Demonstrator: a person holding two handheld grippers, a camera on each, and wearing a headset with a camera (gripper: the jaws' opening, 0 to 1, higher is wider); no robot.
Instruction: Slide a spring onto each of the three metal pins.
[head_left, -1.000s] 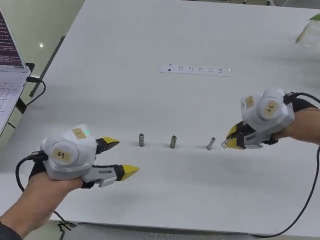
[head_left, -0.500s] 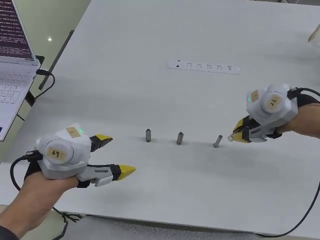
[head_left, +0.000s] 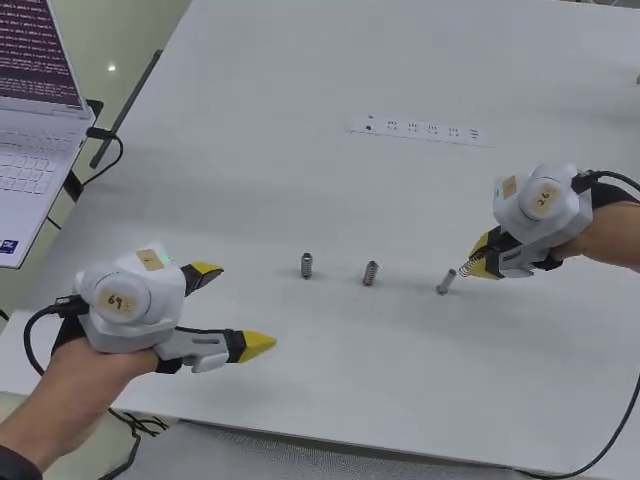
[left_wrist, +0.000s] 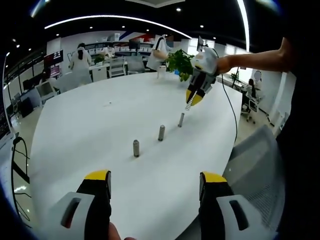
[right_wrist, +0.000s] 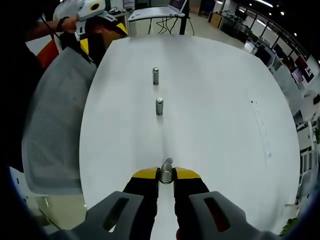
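Desk (head_left: 300, 120): broad, white and bare around the work. The row of three pins stands toward its near edge, so nothing crowds the approach.
Left gripper (head_left: 236, 306): hovers low, well apart from the left end of the row, fingers (left_wrist: 97, 176) spread wide and holding nothing. It is best kept clear, or brought in only to steady a pin that tips.
Right gripper (head_left: 478, 263): just beside the right end of the row, fingers (right_wrist: 145, 176) pinching the spring across its coils.
Left pin (head_left: 306, 265) and middle pin (head_left: 370, 273): upright and ribbed-looking, as if each already wears a spring, though they are too small to be sure.
Last pin (head_left: 446, 283): nearest the right gripper. It looks smooth and seems to lean a little. I judge it to be the target.
Spring (head_left: 465, 268): held by one end, with its free end reaching ahead of the fingertips. That end is close beside the top of the last pin and not yet over it.
Doing it well:
- Turn the wrist until the spring's axis runs along the pin's own line, lean included.
- Centre the open end over the tip, using the right gripper view to sight it.
- Lower slowly.
- Keep the pinch light so the coils don't squash or kink.
- Let go only once several coils are threaded.
Risk: a sideways nudge could topple the pin, or the spring could flick out of the fingers.
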